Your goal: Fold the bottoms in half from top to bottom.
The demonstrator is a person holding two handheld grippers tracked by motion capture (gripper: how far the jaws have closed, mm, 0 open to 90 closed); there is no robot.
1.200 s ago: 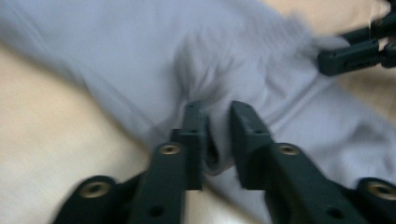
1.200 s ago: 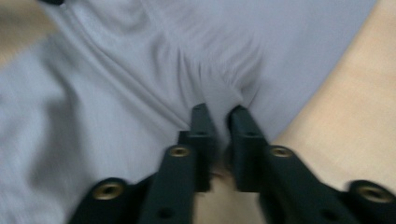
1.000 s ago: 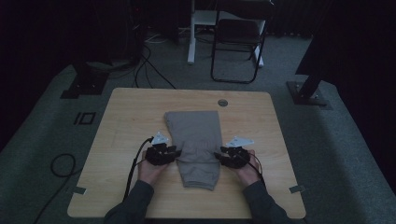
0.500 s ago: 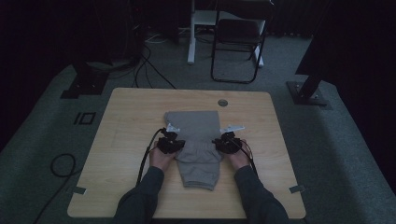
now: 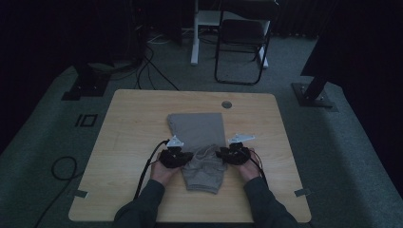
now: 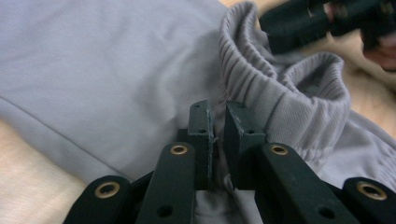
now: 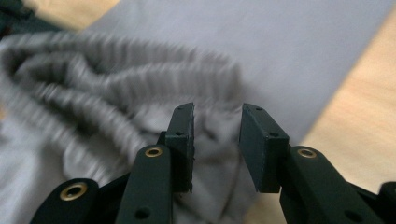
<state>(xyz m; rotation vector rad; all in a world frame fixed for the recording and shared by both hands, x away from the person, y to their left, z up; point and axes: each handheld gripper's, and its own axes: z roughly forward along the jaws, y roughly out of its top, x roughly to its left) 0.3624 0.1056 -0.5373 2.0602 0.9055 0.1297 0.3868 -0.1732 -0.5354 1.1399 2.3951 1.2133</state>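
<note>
Grey shorts [image 5: 199, 147] lie in the middle of the table [image 5: 128, 123], with the waistband bunched between your hands. Your left gripper [image 6: 217, 122] has a fold of fabric between its nearly closed jaws, which just opened a little. Your right gripper [image 7: 215, 140] has also just widened; cloth sits in its gap, not pressed.

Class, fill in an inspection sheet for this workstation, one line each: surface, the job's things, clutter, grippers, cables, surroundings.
Surface: wooden table, with a round grommet near its far edge.
Job's things: grey shorts lie mid-table, the ribbed waistband bunched up between the grippers.
Clutter: nothing seen.
Grippers: left gripper has its jaws nearly together with a fold of cloth between them; right gripper has its jaws apart over the cloth. Both have just been opening a little.
Cables: a black cable trails from the left gripper; more lie on the floor.
Surroundings: dark room, carpet, folding chair beyond the table.
</note>
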